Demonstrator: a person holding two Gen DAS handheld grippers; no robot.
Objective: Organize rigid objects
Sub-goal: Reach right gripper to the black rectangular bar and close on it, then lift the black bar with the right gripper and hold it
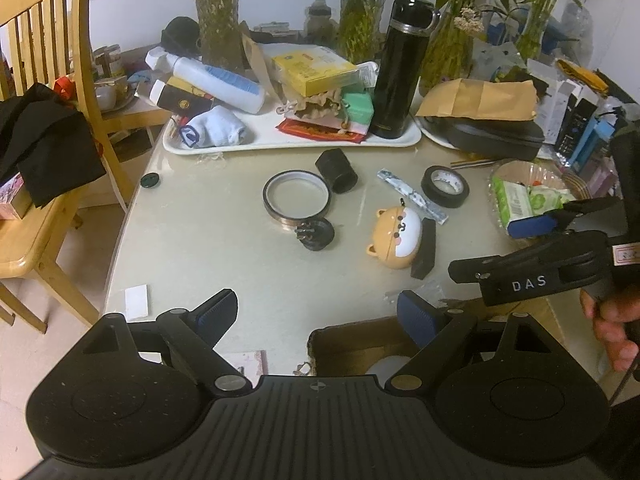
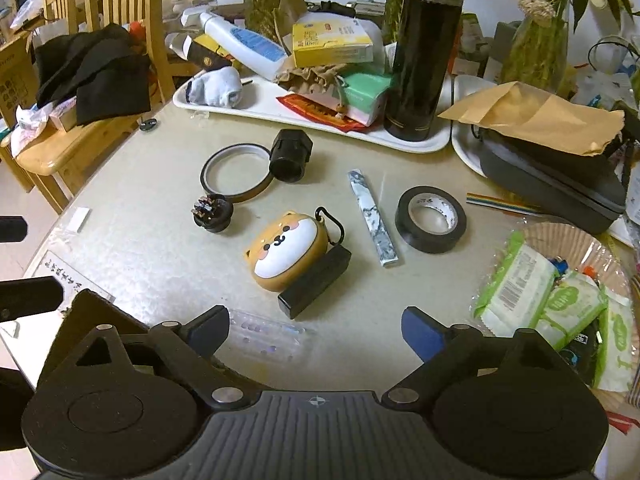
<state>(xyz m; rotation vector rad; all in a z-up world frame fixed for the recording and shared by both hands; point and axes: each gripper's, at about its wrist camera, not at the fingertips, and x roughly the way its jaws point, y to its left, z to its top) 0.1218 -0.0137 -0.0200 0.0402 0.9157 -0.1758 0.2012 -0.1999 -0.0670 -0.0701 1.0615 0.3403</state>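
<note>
While both grippers hover with jaws spread and empty, the right gripper (image 2: 316,332) sits nearer the black block (image 2: 316,280), which lies just ahead, long axis slanting up-right, touching the dog-faced case (image 2: 286,250). The left gripper (image 1: 318,314) hangs over a cardboard box (image 1: 352,344).

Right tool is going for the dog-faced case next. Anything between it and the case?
Yes. A black rectangular block lies against the near side of the orange and white dog-faced case, between it and the open right tool. A clear strip of small beads also lies on the table just before the tool.
</note>
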